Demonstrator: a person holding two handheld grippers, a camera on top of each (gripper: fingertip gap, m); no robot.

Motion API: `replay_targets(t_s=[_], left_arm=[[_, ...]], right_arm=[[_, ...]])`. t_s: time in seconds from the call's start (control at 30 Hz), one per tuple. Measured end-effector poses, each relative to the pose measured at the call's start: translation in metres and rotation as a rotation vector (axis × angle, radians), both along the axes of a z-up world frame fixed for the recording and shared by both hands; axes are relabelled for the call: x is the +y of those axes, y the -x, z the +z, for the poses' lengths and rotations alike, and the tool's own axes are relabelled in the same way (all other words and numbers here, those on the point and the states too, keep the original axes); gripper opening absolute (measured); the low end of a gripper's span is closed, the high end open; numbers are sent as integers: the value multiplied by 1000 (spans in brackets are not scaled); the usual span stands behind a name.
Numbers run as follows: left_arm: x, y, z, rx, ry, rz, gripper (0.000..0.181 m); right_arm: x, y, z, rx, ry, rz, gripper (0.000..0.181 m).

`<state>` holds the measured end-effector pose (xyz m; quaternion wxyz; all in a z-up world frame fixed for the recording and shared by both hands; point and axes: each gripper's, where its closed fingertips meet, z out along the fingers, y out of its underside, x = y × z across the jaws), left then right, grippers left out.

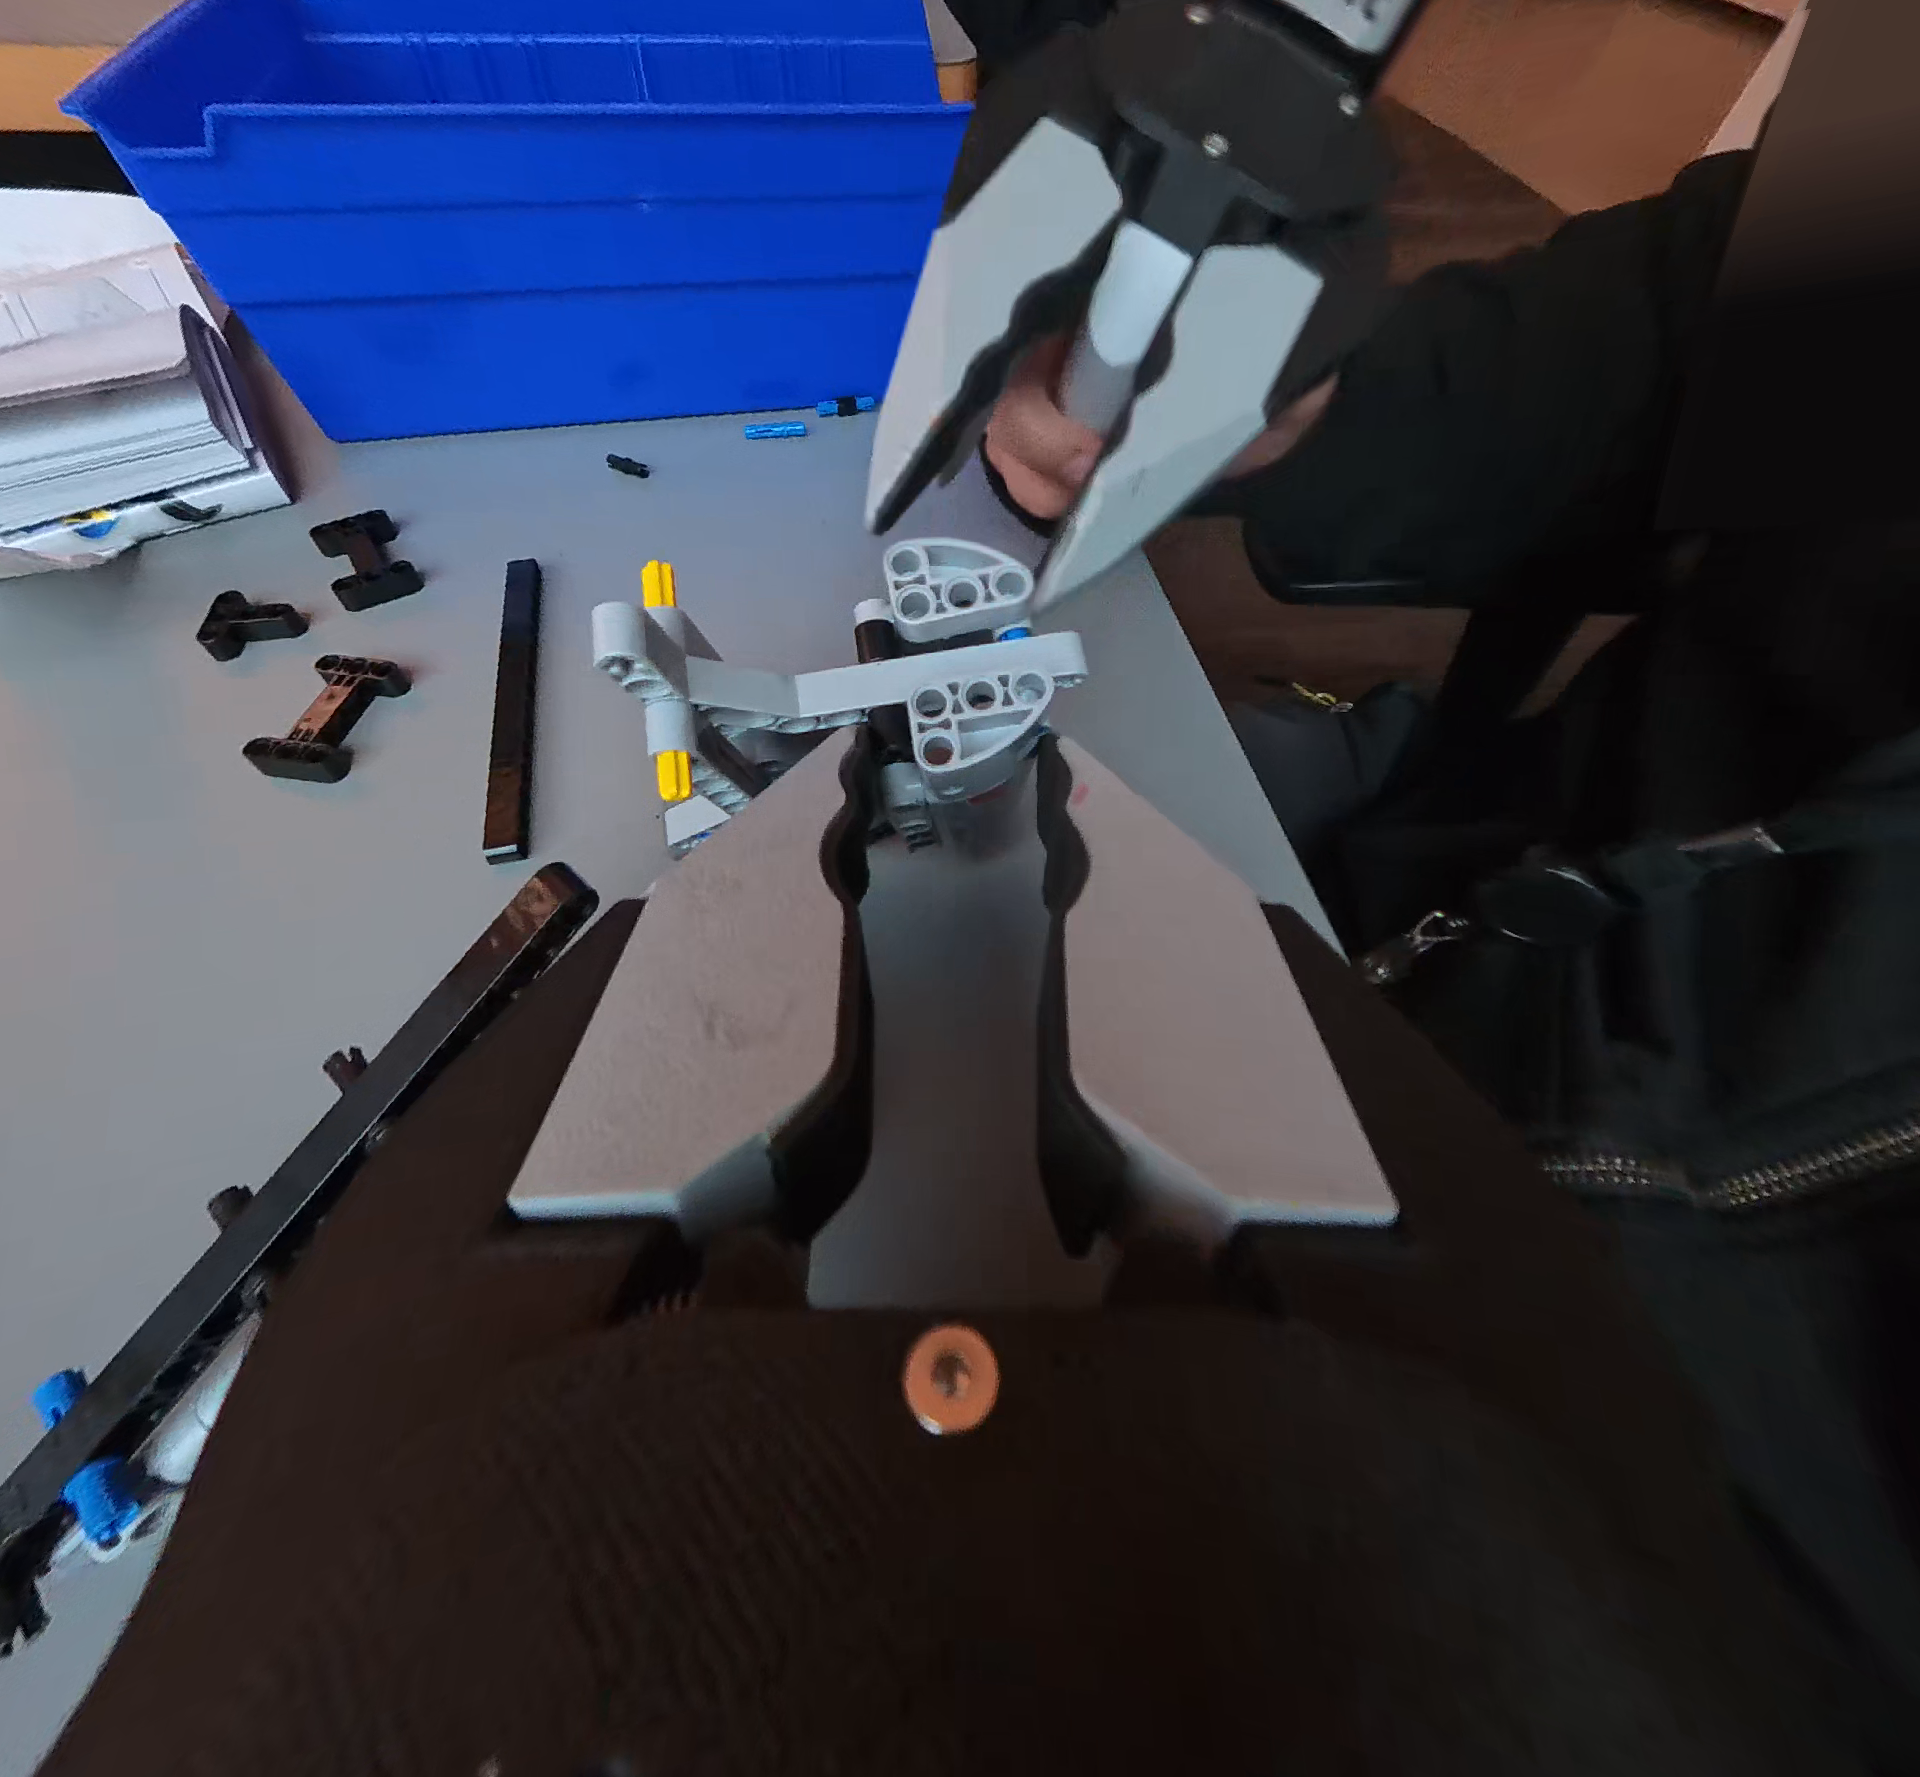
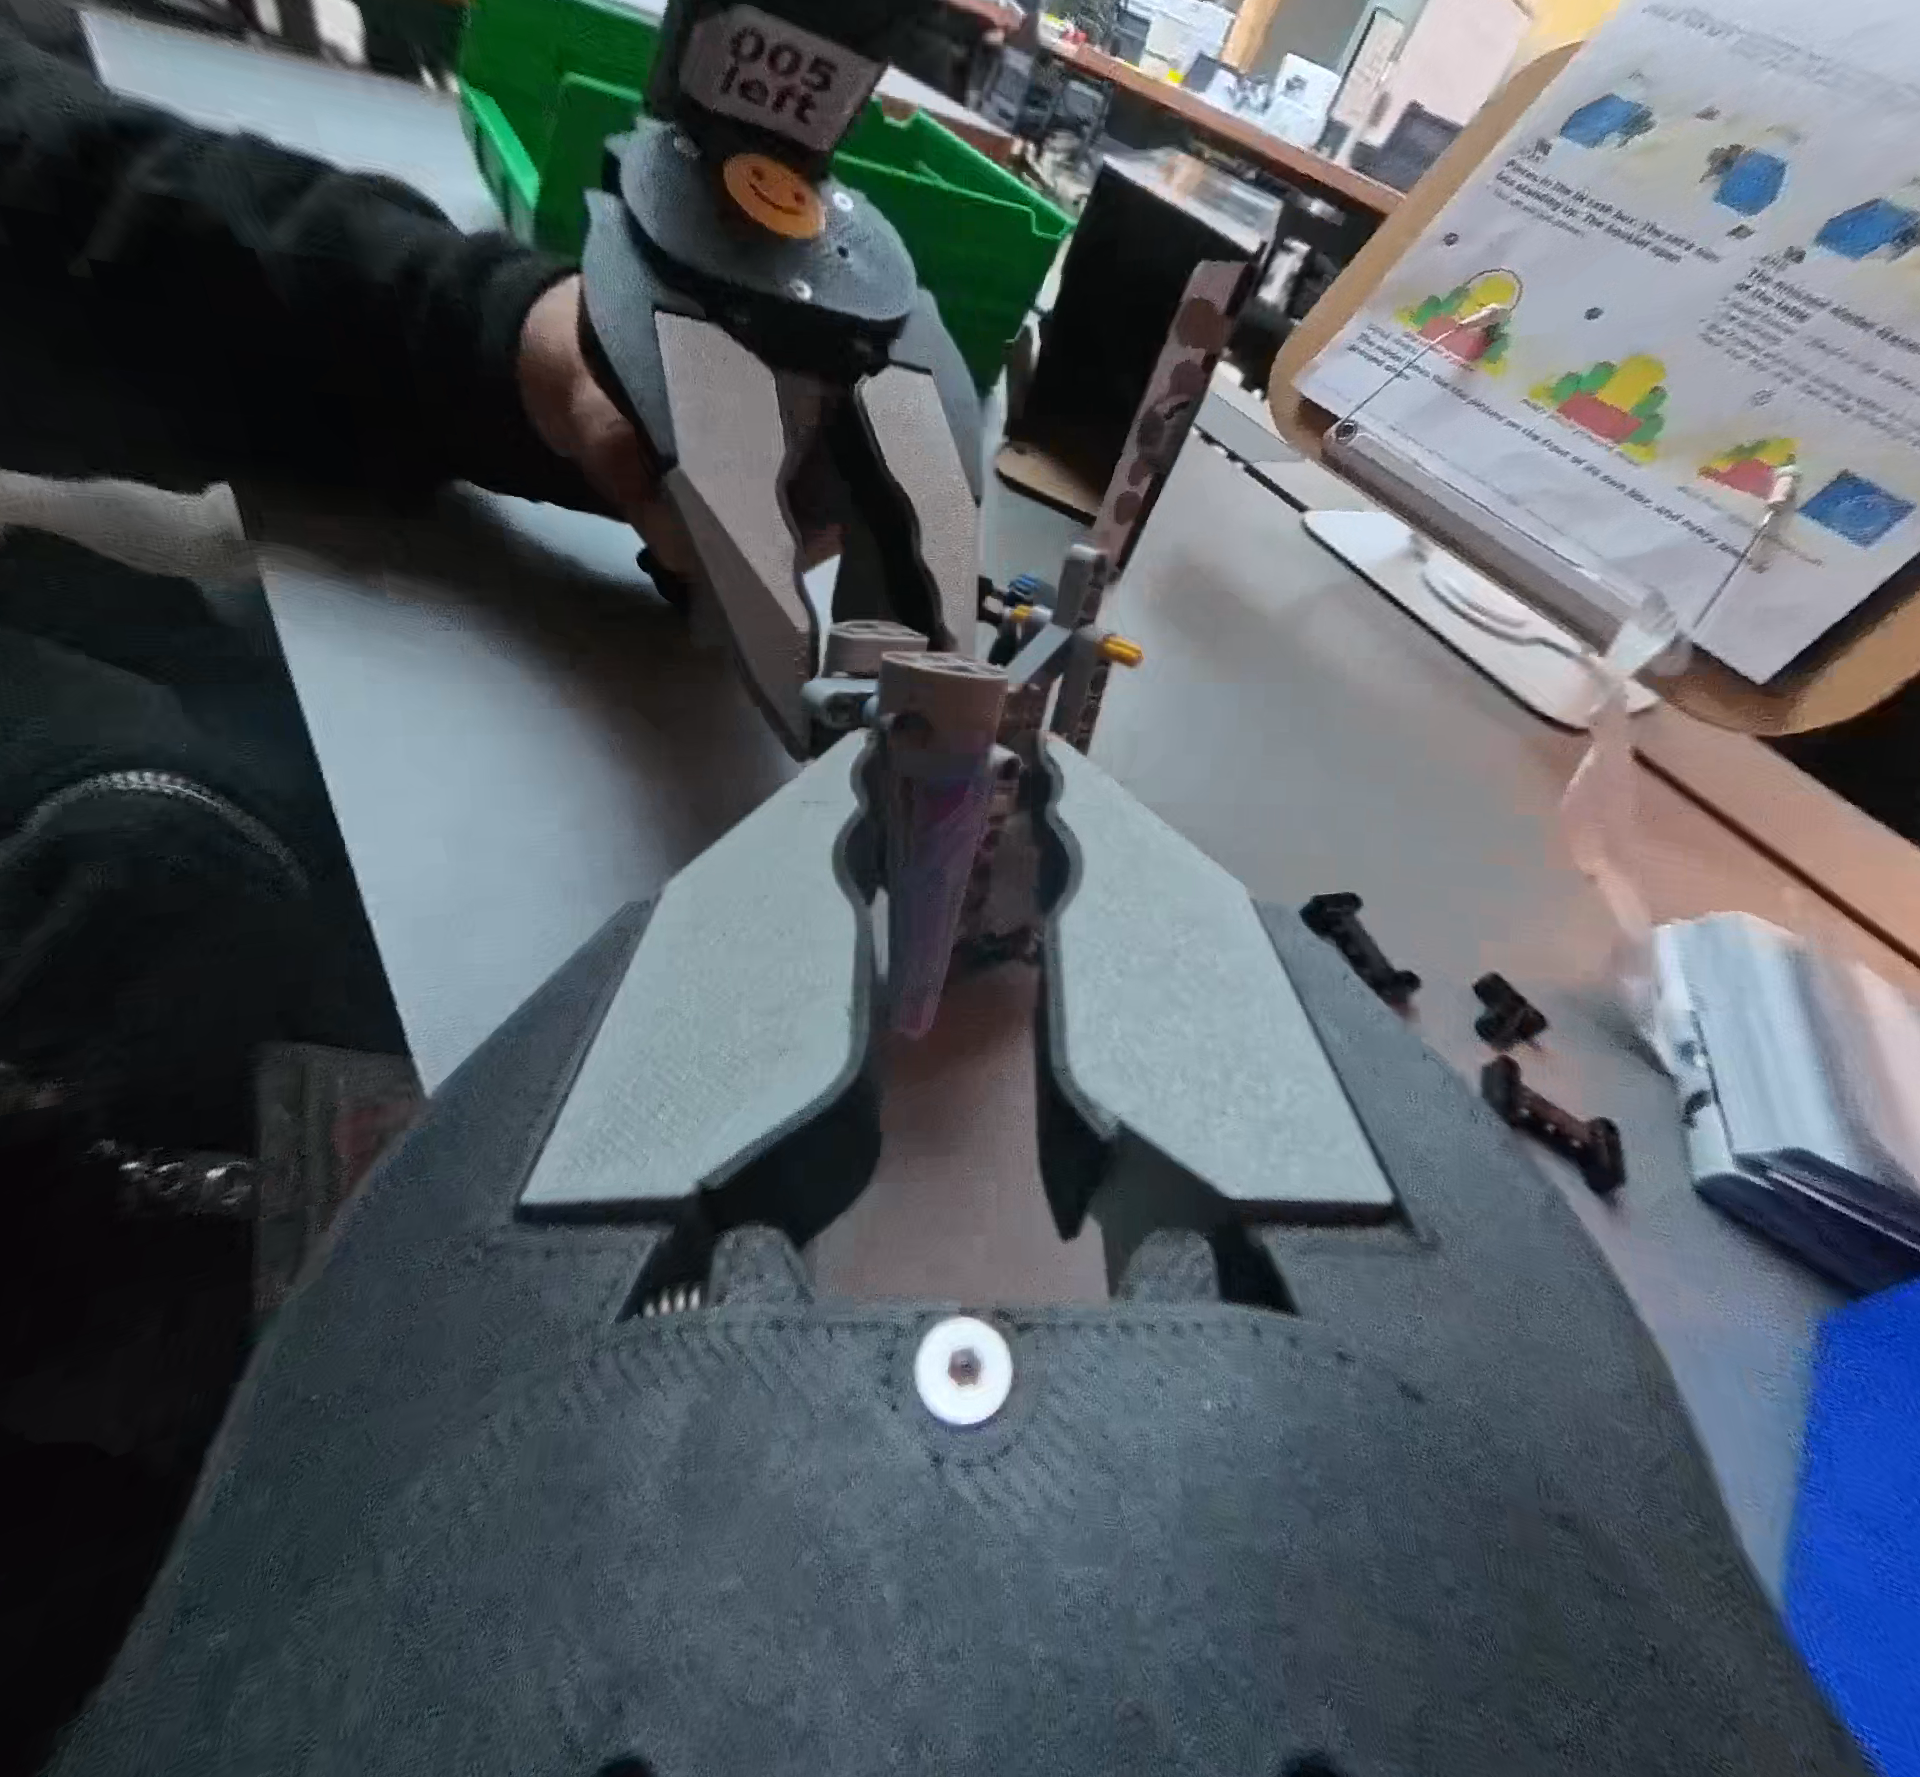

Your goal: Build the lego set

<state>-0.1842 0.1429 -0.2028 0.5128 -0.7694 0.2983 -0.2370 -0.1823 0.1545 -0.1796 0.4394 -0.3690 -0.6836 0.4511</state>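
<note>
At centre of the grey table (image 1: 260, 896), the grey lego assembly (image 1: 831, 678) stood gripped from both ends. Left gripper (image 1: 940, 792), entering from 6 o'clock in its own view, had its fingers narrowed onto the near end of the assembly, just below a grey rounded plate with holes (image 1: 971, 714). Right gripper (image 1: 956, 553) came down from 1 o'clock in that view; one finger tip touched a second holed plate (image 1: 951, 579), the fingers standing somewhat apart there. In the right wrist view its fingers (image 2: 1143, 1000) flanked a grey and purple part of the assembly (image 2: 930, 854), narrow, contact blurred but apparently holding.

A yellow axle (image 1: 657, 584) ran through the assembly's far arm at 10 o'clock of centre. At 9 o'clock lay a long black beam (image 1: 512, 709), flat, apart from the assembly. Further toward 9 o'clock, three small black connector pieces (image 1: 366, 558) were scattered. A longer black beam with blue pins (image 1: 312, 1177) ran off toward 7 o'clock. Blue bin (image 1: 540, 221) sat at 11 o'clock, with small blue pins (image 1: 774, 429) on the table near its base. Booklet stack (image 1: 114, 397) at 9 o'clock edge. In the right wrist view, an instruction sheet on a stand (image 2: 1662, 293) stood at 2 o'clock.
</note>
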Motion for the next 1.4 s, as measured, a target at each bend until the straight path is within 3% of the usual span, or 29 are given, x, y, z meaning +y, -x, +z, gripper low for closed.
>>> replay_targets(t_s=[0.07, 0.3, 0.4, 0.6, 0.73, 0.87, 0.97, 1.13, 1.2, 1.3, 1.4], left_arm=[[-1, 0, 0, -7, 4, -11, 30], [-6, 1, -2, 11, -14, -54, 29], [-15, -3, -3, 43, -40, -101, 29], [-31, -7, -3, 76, -86, -165, 29], [-29, -5, -4, 63, -71, -152, 29], [-30, -4, -4, 63, -65, -143, 29], [-36, 2, -3, 49, -40, -131, 30], [-44, 22, 28, -82, -59, -79, 21], [-34, 39, 37, -120, -43, 15, 11], [-17, 51, 36, -164, 34, 113, 27], [-13, 38, 30, -187, 85, 68, 35]], right_arm=[[5, -4, 5, -25, 100, 54, 13], [28, 22, 4, -207, 377, 108, 22], [33, 31, -6, -268, 331, 116, 16], [1, 24, -14, -283, 202, 278, 22], [-10, 32, -27, -295, 97, 254, 18], [-16, 40, -27, -273, 90, 251, 7], [-20, 41, -26, -282, 184, 276, 4], [-18, 41, -23, -254, 223, 283, 4], [-19, 41, -21, -242, 220, 289, 4], [-22, 40, -20, -232, 210, 308, 3], [-25, 40, -20, -228, 204, 319, 3]])
